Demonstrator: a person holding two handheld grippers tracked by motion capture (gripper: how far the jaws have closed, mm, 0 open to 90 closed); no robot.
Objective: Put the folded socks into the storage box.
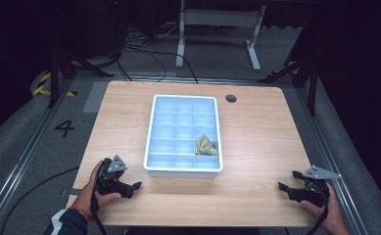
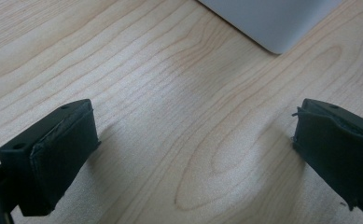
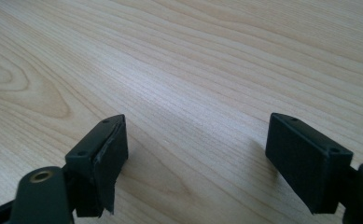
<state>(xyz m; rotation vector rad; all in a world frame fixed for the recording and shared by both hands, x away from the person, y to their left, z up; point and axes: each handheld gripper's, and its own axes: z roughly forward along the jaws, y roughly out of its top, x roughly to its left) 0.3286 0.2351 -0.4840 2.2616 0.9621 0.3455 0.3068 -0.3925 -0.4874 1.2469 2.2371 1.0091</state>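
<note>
Cloth (image 1: 205, 145) in tray (image 1: 149, 142), both grippers low over table (image 1: 256, 132), left (image 1: 135, 186) and right (image 1: 287, 184), fingers wide apart, empty

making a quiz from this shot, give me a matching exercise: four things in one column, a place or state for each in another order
Things:
1. white divided tray
2. olive cloth
3. left tool
4. right tool

Places or states:
A. crumpled in a compartment on the tray's right side, near the front
B. open and empty, at the table's near right corner
C. standing mid-table
D. open and empty, just off the tray's near left corner

Pairs: 1-C, 2-A, 3-D, 4-B
</note>
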